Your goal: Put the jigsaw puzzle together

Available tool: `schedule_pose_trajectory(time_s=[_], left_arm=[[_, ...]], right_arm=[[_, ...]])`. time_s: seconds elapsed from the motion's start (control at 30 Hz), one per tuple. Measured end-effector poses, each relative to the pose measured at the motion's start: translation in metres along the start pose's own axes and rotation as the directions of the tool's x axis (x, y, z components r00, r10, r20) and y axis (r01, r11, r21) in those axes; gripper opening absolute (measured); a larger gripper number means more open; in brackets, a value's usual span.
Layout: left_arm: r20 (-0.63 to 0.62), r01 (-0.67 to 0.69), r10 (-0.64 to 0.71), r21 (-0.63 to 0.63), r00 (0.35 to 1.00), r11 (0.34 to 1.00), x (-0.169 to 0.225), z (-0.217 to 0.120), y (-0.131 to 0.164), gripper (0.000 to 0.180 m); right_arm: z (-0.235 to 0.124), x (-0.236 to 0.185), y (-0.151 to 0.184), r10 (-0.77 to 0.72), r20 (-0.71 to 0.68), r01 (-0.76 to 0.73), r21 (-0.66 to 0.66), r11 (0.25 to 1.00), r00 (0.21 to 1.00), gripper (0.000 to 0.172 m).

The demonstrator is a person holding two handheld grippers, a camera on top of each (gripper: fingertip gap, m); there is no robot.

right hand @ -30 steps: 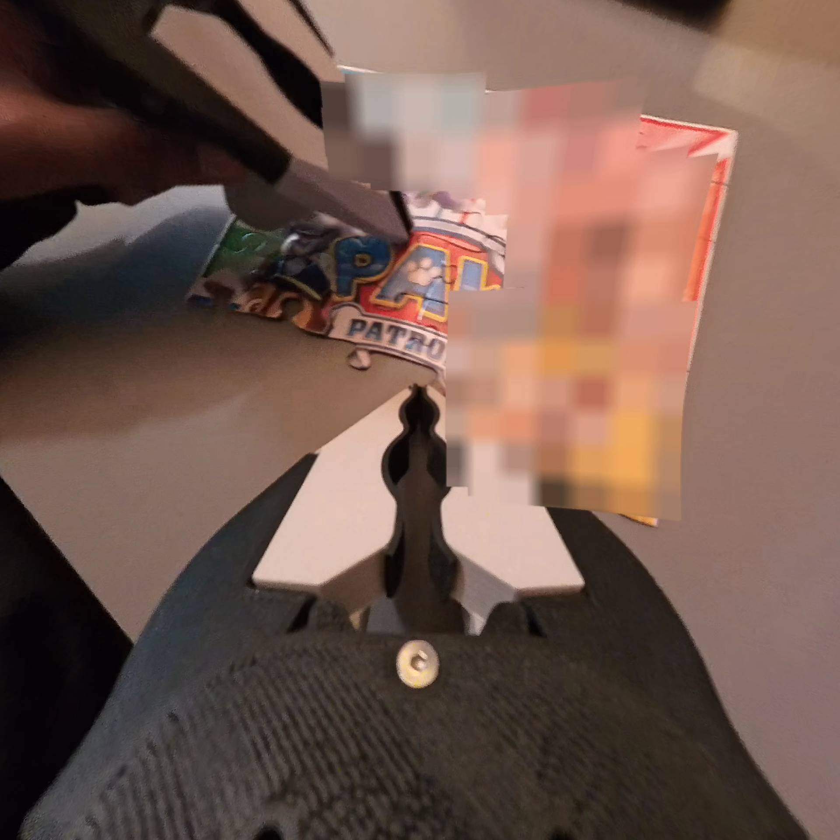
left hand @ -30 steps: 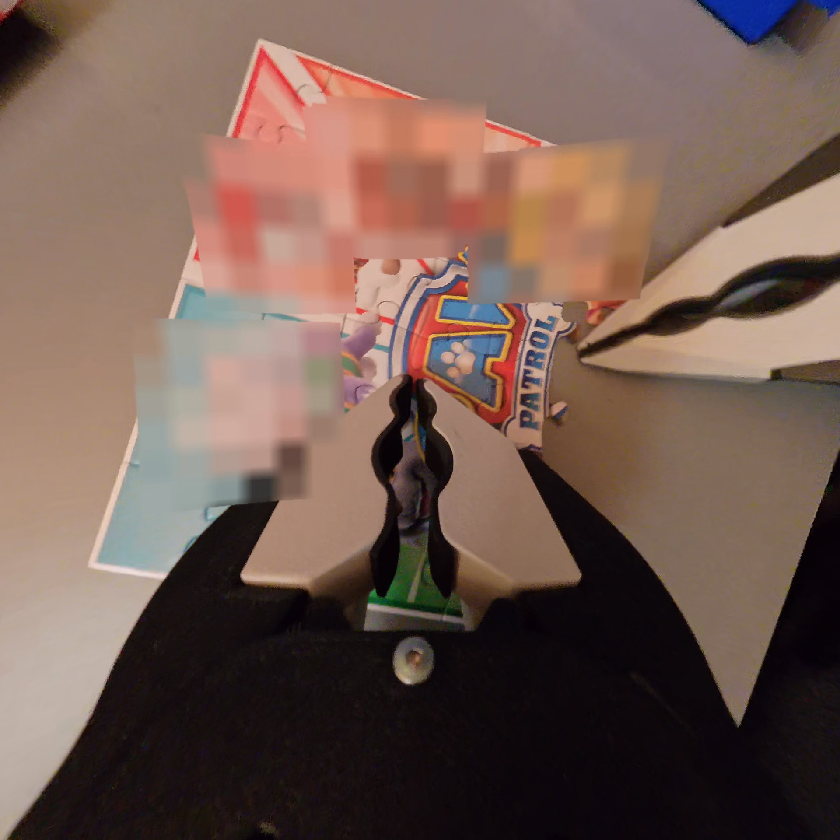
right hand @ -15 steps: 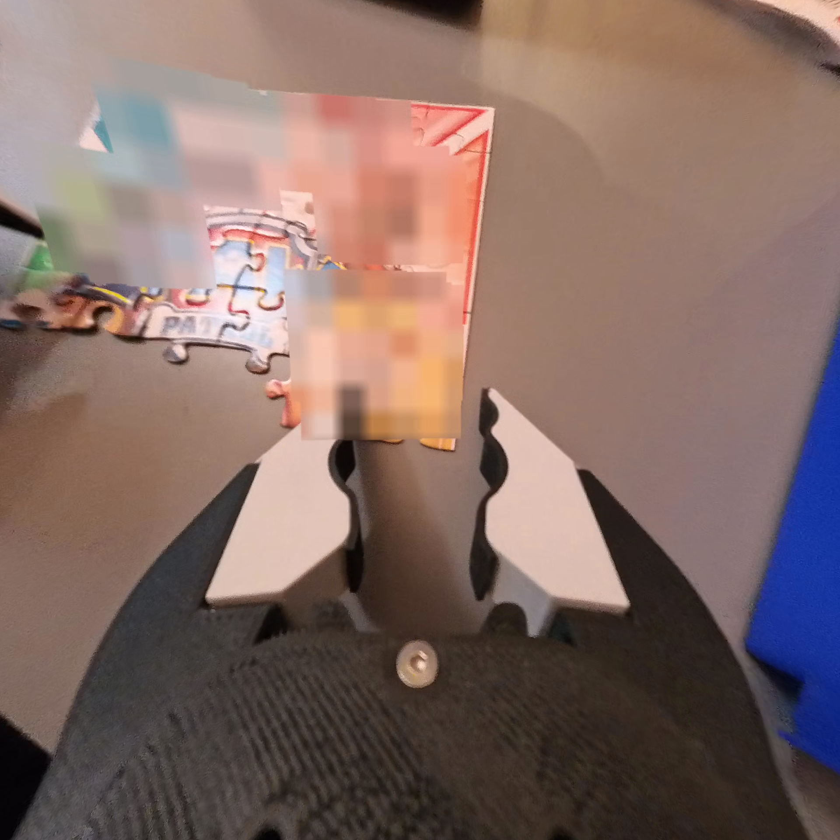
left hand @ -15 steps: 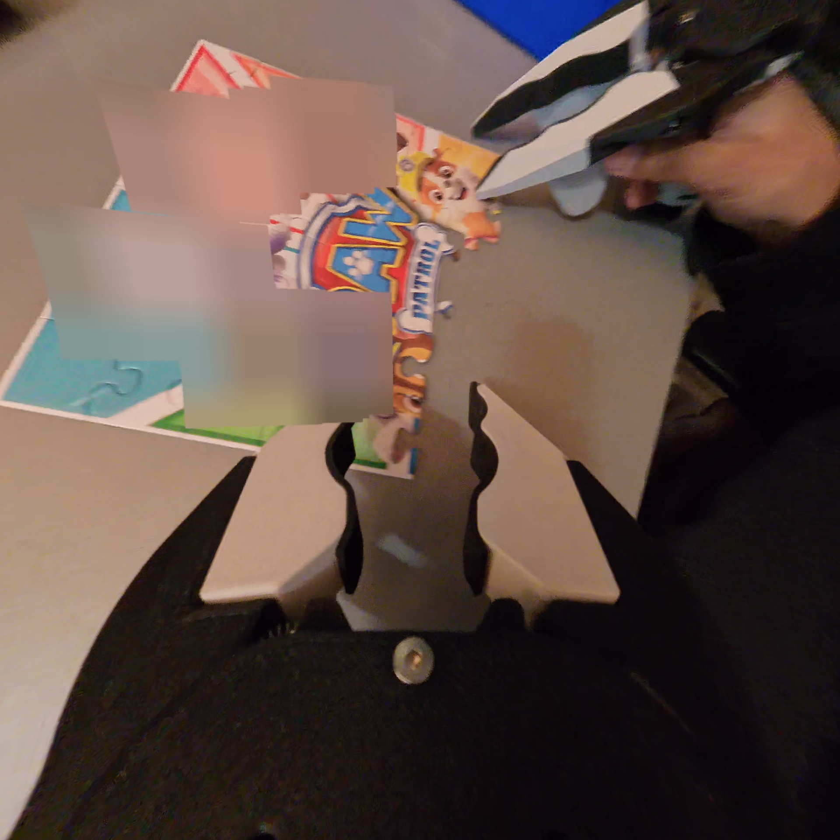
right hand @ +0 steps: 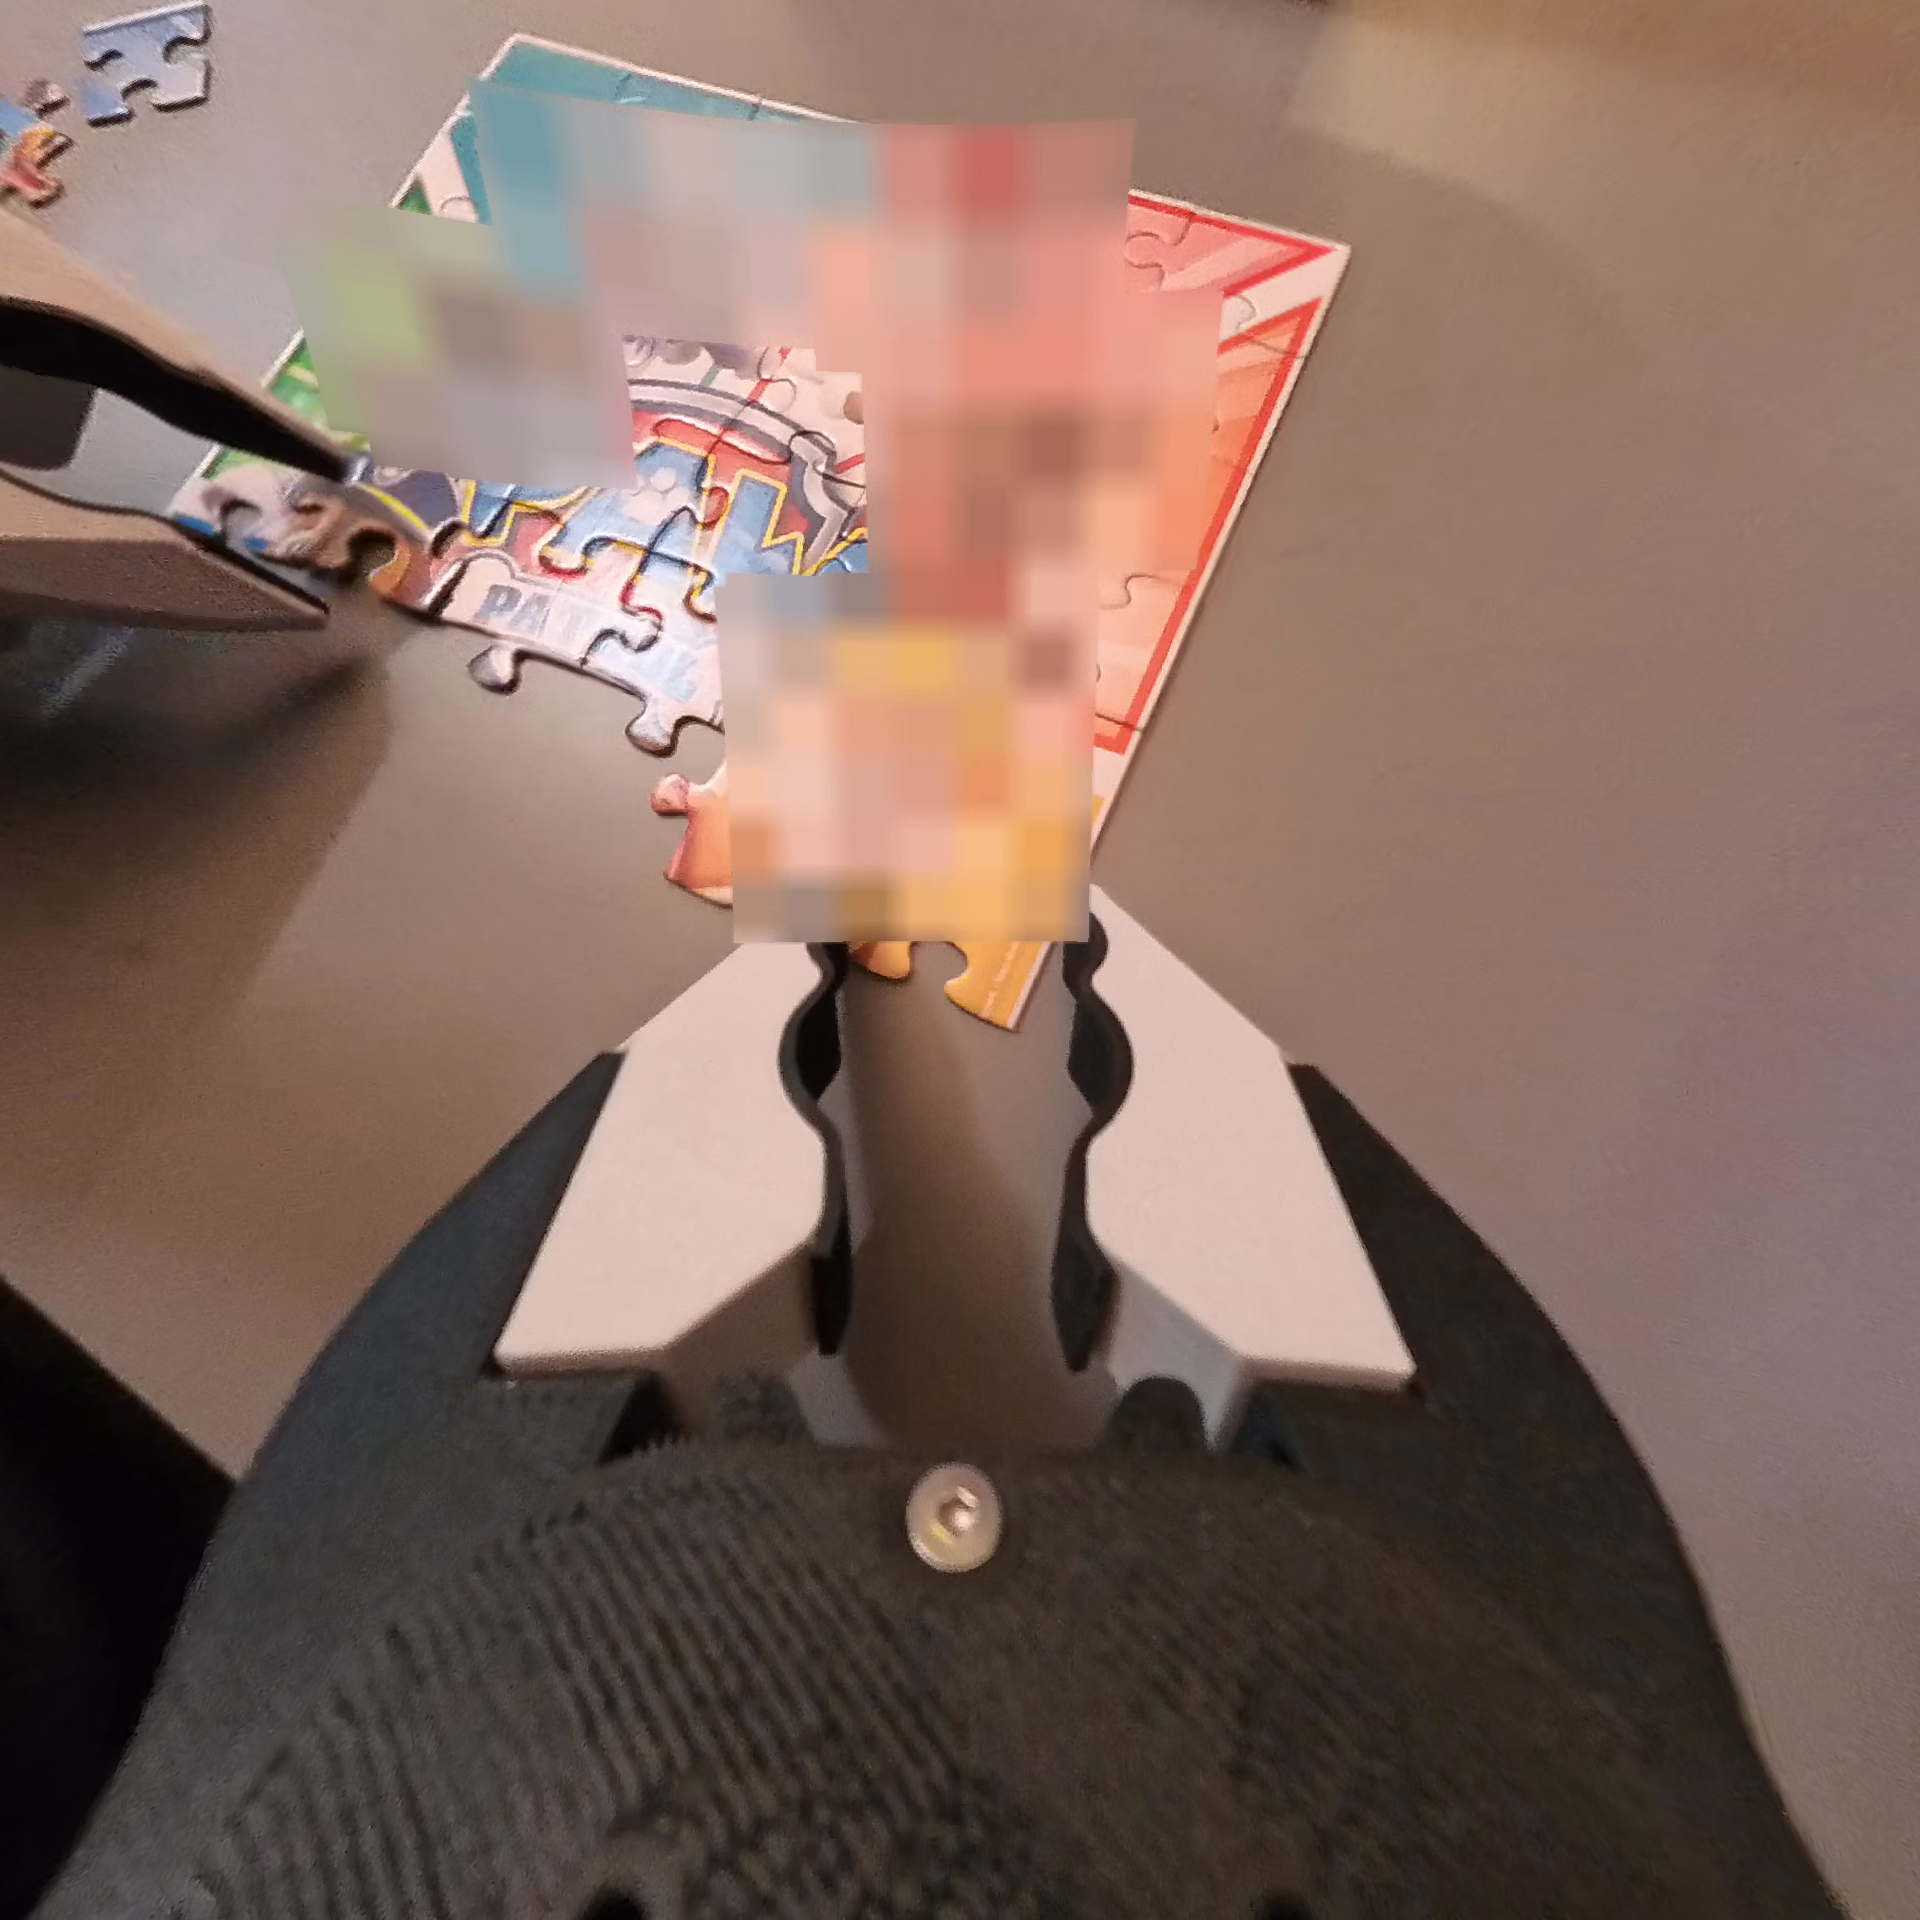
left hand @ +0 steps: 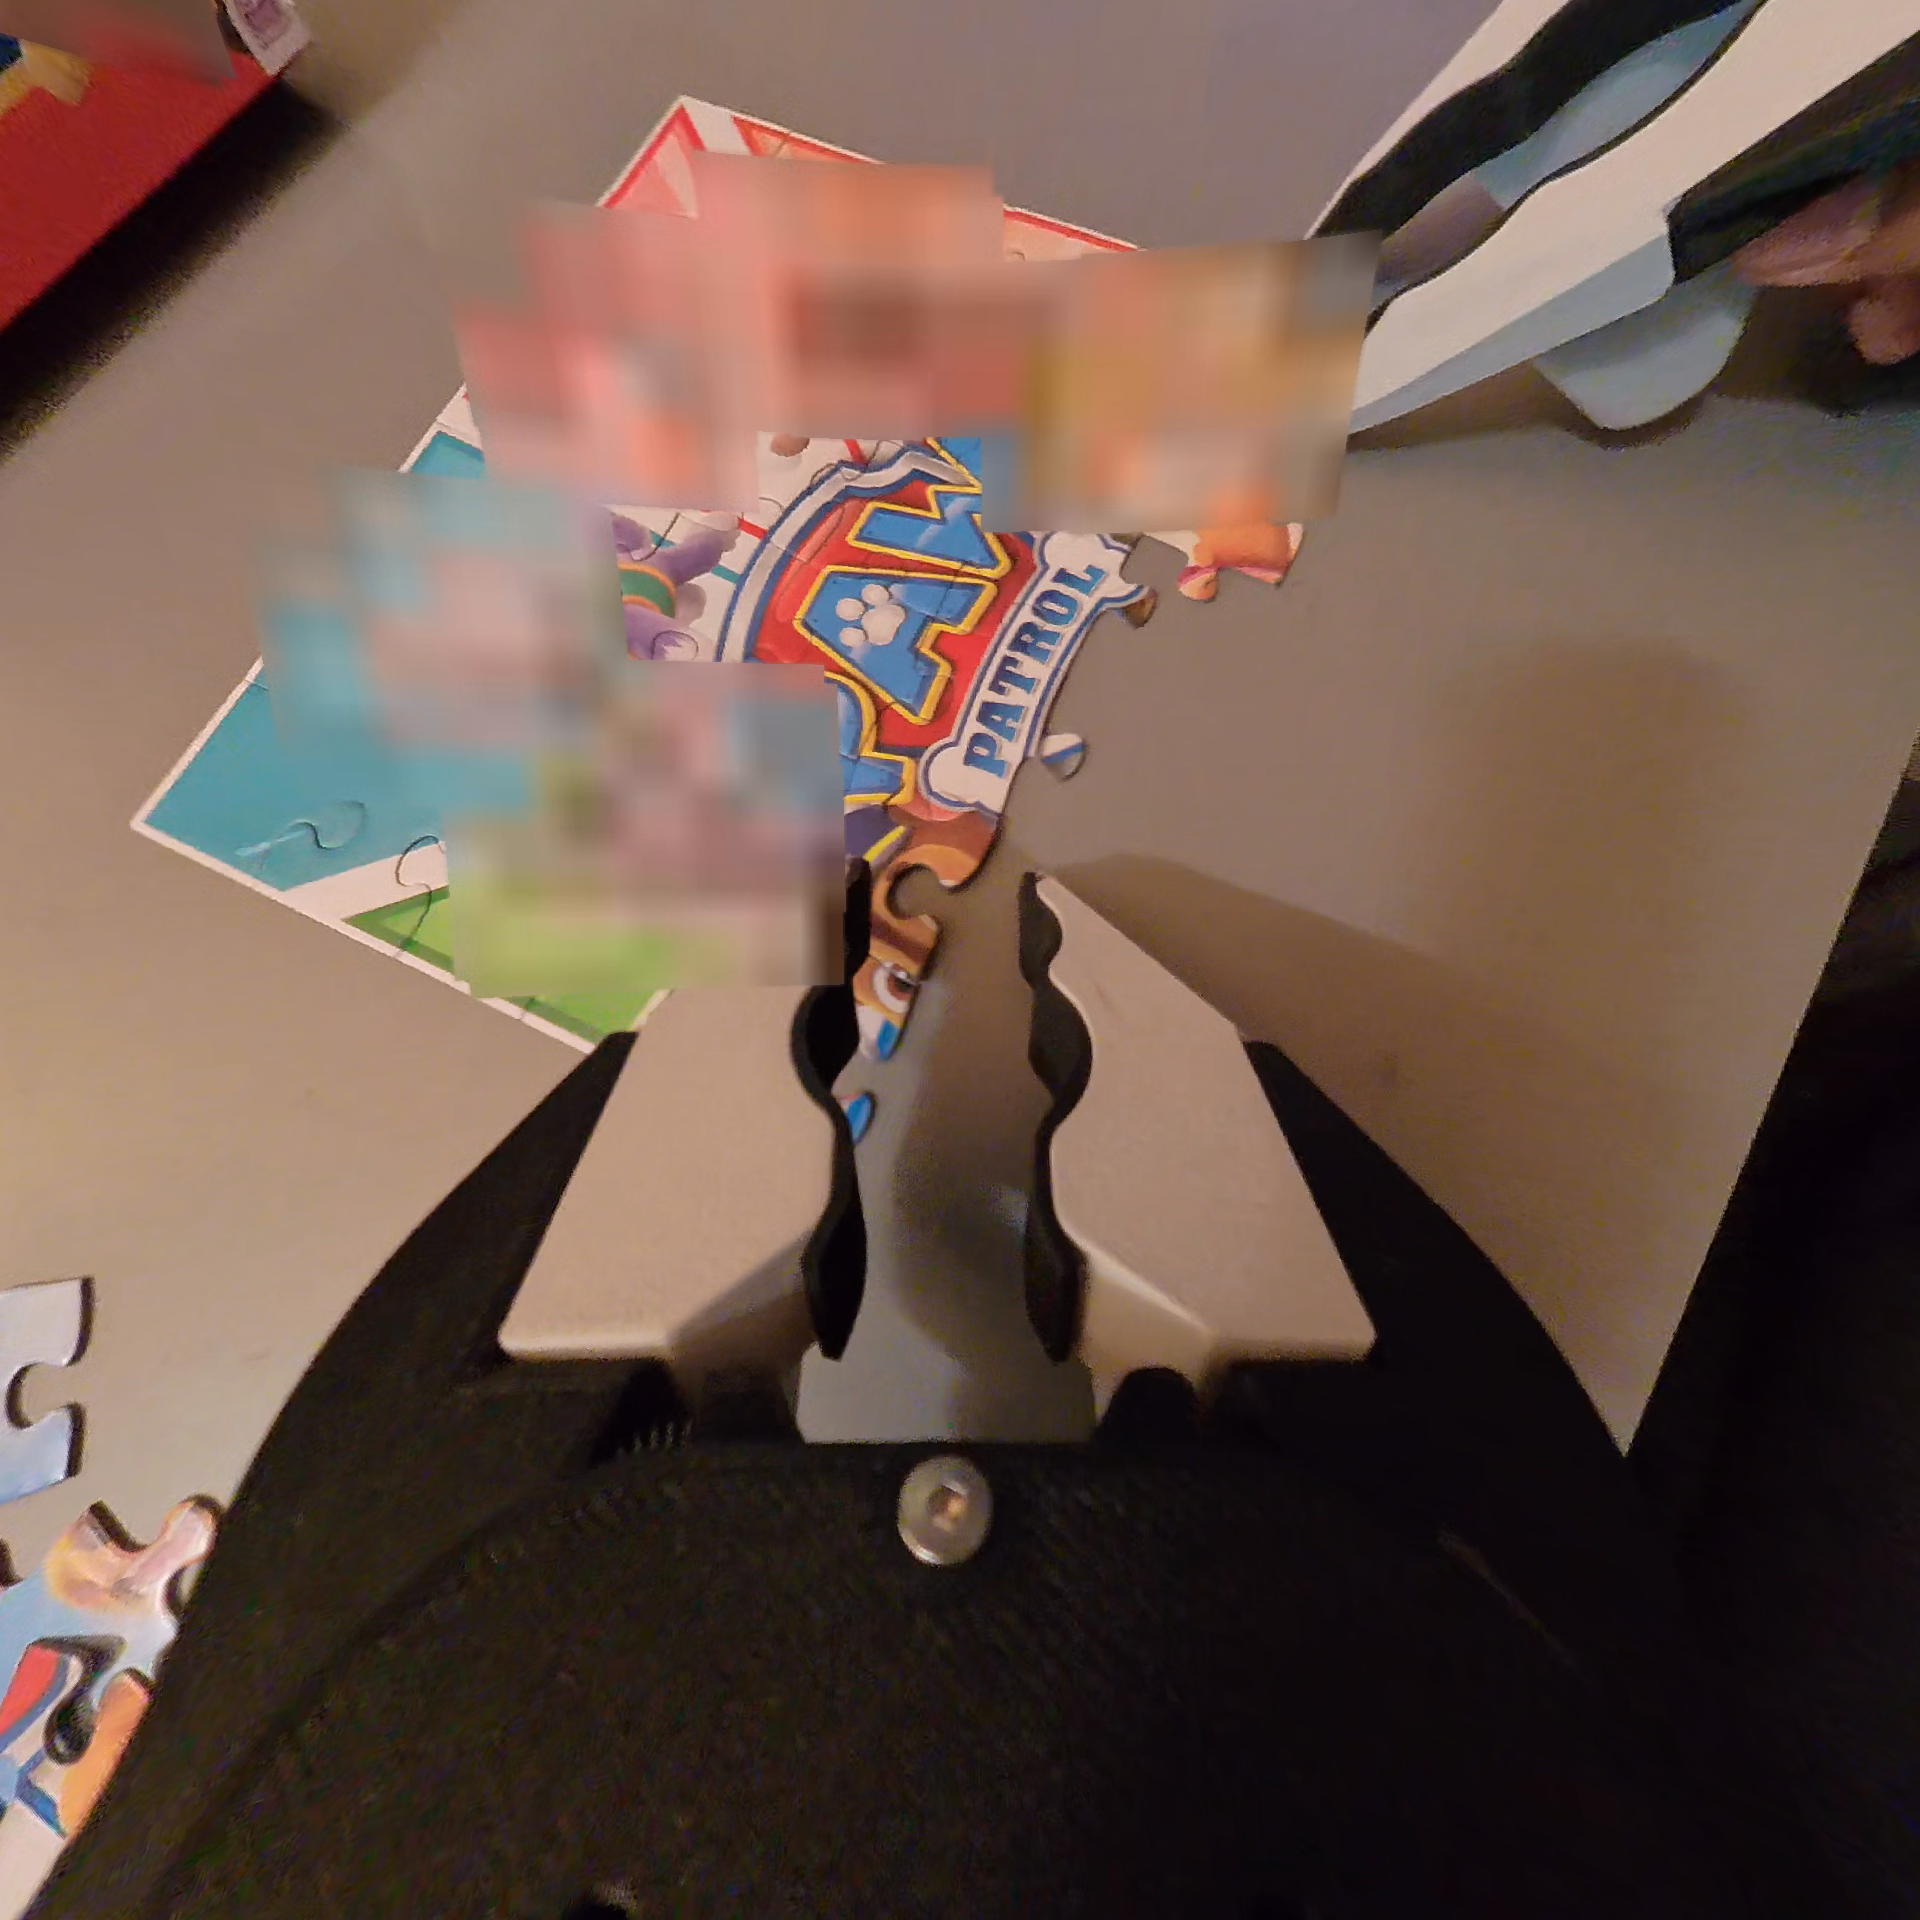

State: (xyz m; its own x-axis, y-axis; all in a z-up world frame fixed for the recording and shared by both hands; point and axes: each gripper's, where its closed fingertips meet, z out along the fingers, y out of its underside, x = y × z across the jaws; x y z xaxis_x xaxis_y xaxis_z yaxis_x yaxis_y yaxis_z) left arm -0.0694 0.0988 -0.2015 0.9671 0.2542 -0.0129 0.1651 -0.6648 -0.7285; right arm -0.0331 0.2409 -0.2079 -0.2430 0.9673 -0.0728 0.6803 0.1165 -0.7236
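Flat on grey tabletop (left hand: 1455,727): colourful, partly assembled cardboard jigsaw puzzle (left hand: 894,623), near-right portion unfilled, loose pieces (left hand: 62,1558) lying near left; left gripper (left hand: 940,894) narrowly parted, empty, at near jagged edge; right gripper (right hand: 961,961) wider, empty, at orange corner.

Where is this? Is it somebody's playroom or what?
Probably a tabletop play spot indoors, though the room itself isn't shown. A half-built cartoon jigsaw puzzle lies on a plain grey table, loose puzzle pieces wait nearby, and a red box sits at one corner.
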Motion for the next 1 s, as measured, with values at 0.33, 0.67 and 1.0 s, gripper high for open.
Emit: schedule_pose_trajectory(time_s=[0.33,0.67,1.0], left_arm=[[-0.026,0.109,-0.109,-0.026,0.994,0.994,-0.005,0.001,0.011,0.035],[-0.12,0.089,-0.084,0.041,0.989,0.995,0.019,0.005,-0.011,0.044],[-0.144,-0.011,0.012,0.007,0.989,1.0,0.045,0.021,-0.016,0.037]], right_arm=[[-0.002,-0.017,0.001,0.021,0.063,-0.02,-0.014,1.0,0.998,0.04],[0.0,-0.043,0.0,0.048,0.196,-0.045,-0.022,0.999,0.979,0.036],[-0.001,-0.052,-0.001,0.037,0.252,-0.041,0.008,0.999,0.967,0.035]])
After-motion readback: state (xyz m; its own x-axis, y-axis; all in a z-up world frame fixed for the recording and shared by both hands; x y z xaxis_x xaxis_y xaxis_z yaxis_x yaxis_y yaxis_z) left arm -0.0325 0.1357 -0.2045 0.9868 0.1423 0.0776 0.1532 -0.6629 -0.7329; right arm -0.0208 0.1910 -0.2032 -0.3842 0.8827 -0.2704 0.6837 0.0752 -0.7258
